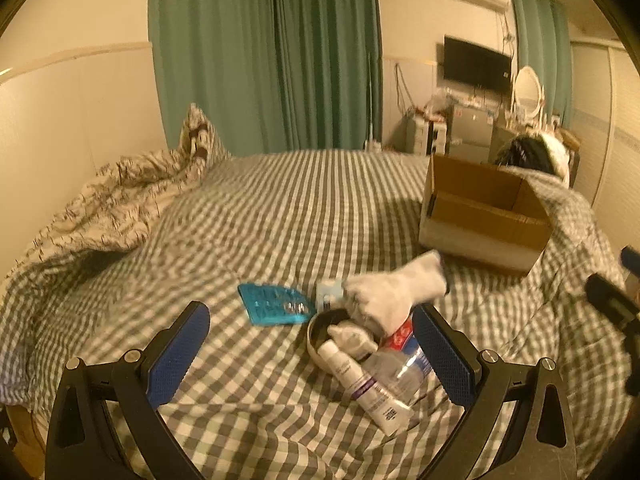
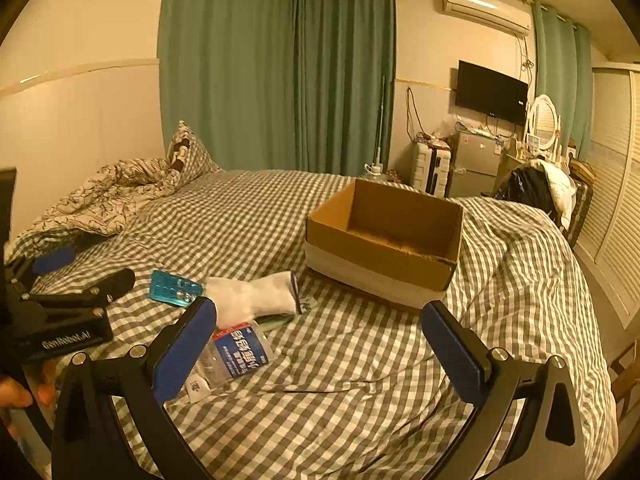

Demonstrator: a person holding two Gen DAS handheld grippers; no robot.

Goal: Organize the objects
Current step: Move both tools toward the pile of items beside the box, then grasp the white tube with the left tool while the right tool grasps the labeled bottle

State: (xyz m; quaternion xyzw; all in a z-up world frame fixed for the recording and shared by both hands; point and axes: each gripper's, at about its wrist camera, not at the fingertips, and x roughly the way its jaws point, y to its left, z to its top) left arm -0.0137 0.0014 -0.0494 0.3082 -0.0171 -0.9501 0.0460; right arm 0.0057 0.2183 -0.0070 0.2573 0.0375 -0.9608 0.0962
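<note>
- Our left gripper [image 1: 310,354] hangs over the checked bed [image 1: 280,216], jaws spread wide and holding nothing.
- Our right gripper [image 2: 318,346] is likewise released, empty, above bare sheet.
- Between the left jaws we see a small pile: a round bowl [image 1: 316,338], a white tube [image 1: 362,386] leaning across its rim, a clear plastic bottle [image 1: 402,368] with a blue label just beside the tube.
- A white sock [image 1: 394,294] lies draped over the bowl's far edge.
- A teal pill blister pack [image 1: 274,304] lies flat, just left of the bowl.
- An open cardboard box [image 2: 384,236] sits on the bed beyond the pile, to its right.
</note>
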